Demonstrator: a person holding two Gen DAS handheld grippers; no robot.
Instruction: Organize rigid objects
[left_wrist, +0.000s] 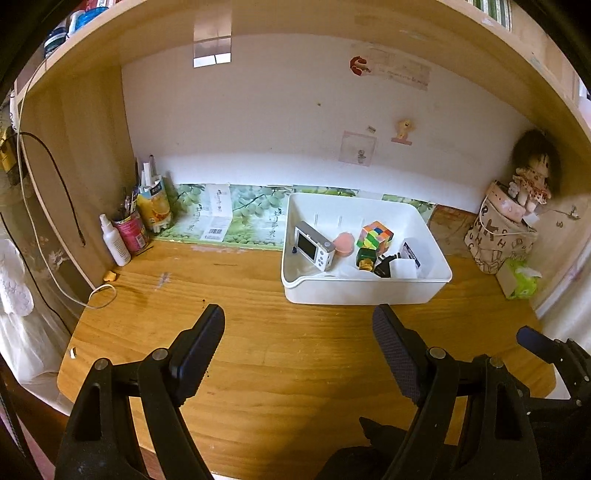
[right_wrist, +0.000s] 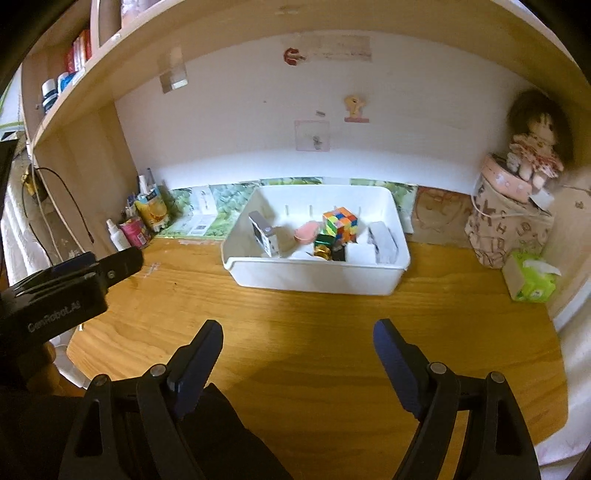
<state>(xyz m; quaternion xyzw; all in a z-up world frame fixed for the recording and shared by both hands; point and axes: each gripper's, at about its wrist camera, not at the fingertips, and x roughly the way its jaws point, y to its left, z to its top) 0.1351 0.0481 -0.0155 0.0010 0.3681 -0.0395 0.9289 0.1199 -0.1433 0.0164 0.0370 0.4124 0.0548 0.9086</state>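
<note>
A white plastic bin (left_wrist: 369, 291) (right_wrist: 314, 280) stands on the wooden desk near the back wall. Inside lie a small white camera (left_wrist: 316, 248) (right_wrist: 264, 236), a pink round object (left_wrist: 344, 242) (right_wrist: 306, 232), a colourful puzzle cube (left_wrist: 376, 234) (right_wrist: 340, 220), a green and gold toy (left_wrist: 365, 258) (right_wrist: 322, 245) and white and black items (left_wrist: 402, 264) (right_wrist: 382, 238). My left gripper (left_wrist: 299, 325) hovers open over bare desk in front of the bin, nothing between its fingers. My right gripper (right_wrist: 298, 338) is likewise open and empty, short of the bin. The left gripper's body (right_wrist: 70, 288) shows at the right wrist view's left edge.
At the back left stand a white spray bottle (left_wrist: 115, 242), a pink can (left_wrist: 132, 230) and a yellow carton (left_wrist: 154, 206) with pens. On the right sit a printed pouch with a doll (right_wrist: 517, 206) on top and a green tissue pack (right_wrist: 532, 282). A shelf overhangs the desk.
</note>
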